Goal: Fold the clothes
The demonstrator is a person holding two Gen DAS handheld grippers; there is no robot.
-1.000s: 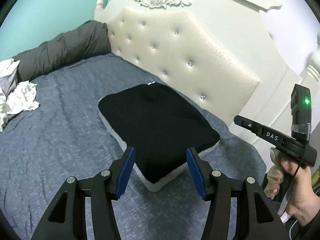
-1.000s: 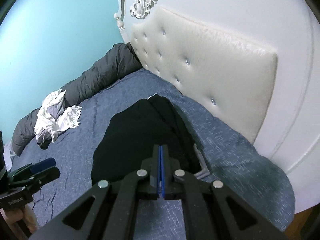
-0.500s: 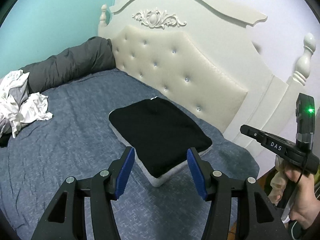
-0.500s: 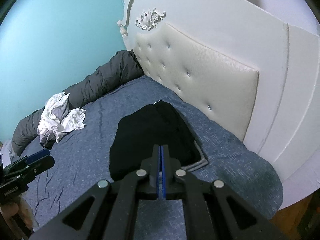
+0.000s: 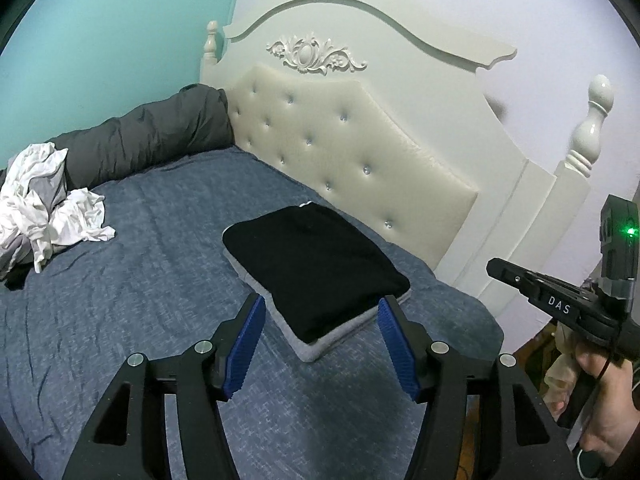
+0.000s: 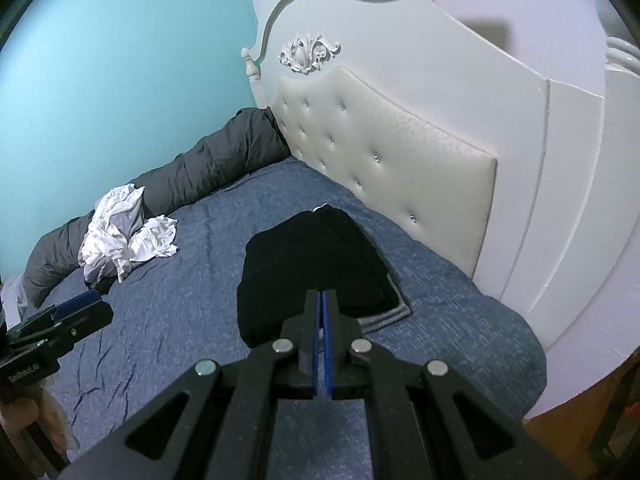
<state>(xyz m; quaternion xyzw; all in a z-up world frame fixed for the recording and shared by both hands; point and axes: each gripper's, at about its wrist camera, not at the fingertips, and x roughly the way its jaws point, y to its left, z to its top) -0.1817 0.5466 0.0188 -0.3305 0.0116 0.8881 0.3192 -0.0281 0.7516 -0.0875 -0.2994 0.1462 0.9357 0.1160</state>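
Black garment (image 5: pixel 316 264): folded flat, lying on a folded grey piece (image 5: pixel 320 346) on the blue bed (image 5: pixel 140 300), near the tufted headboard (image 5: pixel 352 168).
Unfolded clothes: white and grey heap (image 5: pixel 44 204) well apart, beside the dark grey rolled quilt (image 5: pixel 148 136).
Left hand-held gripper (image 5: pixel 320 322): blue pads apart and opening, nothing between them, above the bed short of the stack.
Right hand-held gripper (image 6: pixel 322 312): pads pressed together, empty.
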